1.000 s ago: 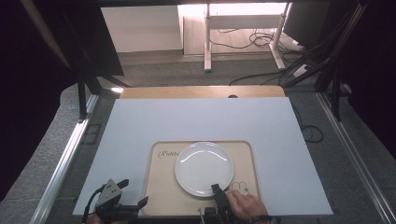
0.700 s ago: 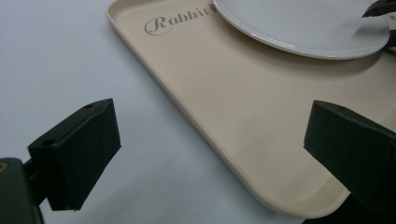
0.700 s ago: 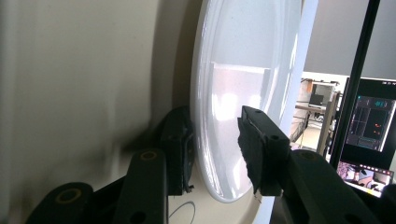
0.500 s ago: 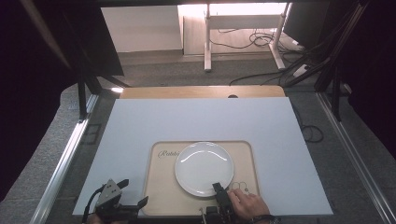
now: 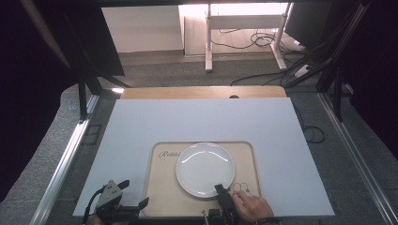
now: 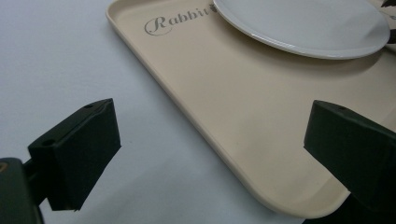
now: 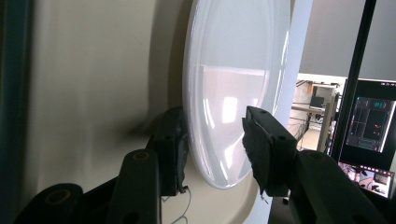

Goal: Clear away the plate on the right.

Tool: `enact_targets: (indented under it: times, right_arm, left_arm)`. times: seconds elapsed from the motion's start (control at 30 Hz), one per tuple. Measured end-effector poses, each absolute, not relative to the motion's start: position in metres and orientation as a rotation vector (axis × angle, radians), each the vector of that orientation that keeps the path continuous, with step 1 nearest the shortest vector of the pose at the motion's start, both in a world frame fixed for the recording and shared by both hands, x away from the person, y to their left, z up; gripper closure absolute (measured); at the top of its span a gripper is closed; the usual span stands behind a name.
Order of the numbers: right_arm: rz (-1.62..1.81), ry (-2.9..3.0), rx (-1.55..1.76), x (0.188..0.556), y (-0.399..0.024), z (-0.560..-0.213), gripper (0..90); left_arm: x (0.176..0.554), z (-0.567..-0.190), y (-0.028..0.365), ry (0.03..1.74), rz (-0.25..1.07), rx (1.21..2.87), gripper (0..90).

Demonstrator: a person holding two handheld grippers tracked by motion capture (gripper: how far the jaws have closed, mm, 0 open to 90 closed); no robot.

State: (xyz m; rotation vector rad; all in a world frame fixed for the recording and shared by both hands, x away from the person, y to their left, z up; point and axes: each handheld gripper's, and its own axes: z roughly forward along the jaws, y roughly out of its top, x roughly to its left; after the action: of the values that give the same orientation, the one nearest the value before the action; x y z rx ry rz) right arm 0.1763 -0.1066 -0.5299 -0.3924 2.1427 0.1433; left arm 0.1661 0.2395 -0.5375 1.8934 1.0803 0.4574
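A round, glossy white ceramic plate (image 5: 205,169) lies flat on a beige rectangular tray (image 5: 157,187) with rounded corners and grey "Rabbit" lettering. The tray rests on the near half of the white sheet that covers the counter (image 5: 202,122).

The right tongs (image 5: 221,193) sit at the plate's near right rim, held by a hand (image 5: 251,206) that comes in from the bottom edge. In the right gripper view, the right tongs (image 7: 215,144) straddle the plate's rim (image 7: 233,93): one black jaw lies under the rim, against the tray, and the other stands over the plate's upper face with a gap between pad and plate. The jaws have just been opening, the rim is between them, and they no longer press on it.

The left tongs (image 5: 133,199) wait off the plate's near left, just beside the tray's near left corner. In the left gripper view, the left tongs (image 6: 210,140) stand wide apart with nothing held. One jaw hangs over the white counter sheet (image 6: 60,56) and the other over the tray's near edge (image 6: 243,140), with the plate (image 6: 303,23) farther back on the tray.
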Motion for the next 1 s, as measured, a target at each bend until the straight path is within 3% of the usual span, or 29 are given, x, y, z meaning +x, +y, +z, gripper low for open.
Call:
enact_targets:
  times: [0.53, 1.0]
  right_arm:
    - [0.189, 2.143, -0.354, 0.176, -0.119, -0.517, 51.7]
    - [0.342, 2.160, -0.122, 0.197, -0.144, -0.500, 41.2]
  left_arm:
    - [0.166, -0.537, 0.239, 1.080, 0.459, 1.895, 3.2]
    - [0.166, -0.538, 0.239, 1.080, 0.459, 1.895, 3.2]
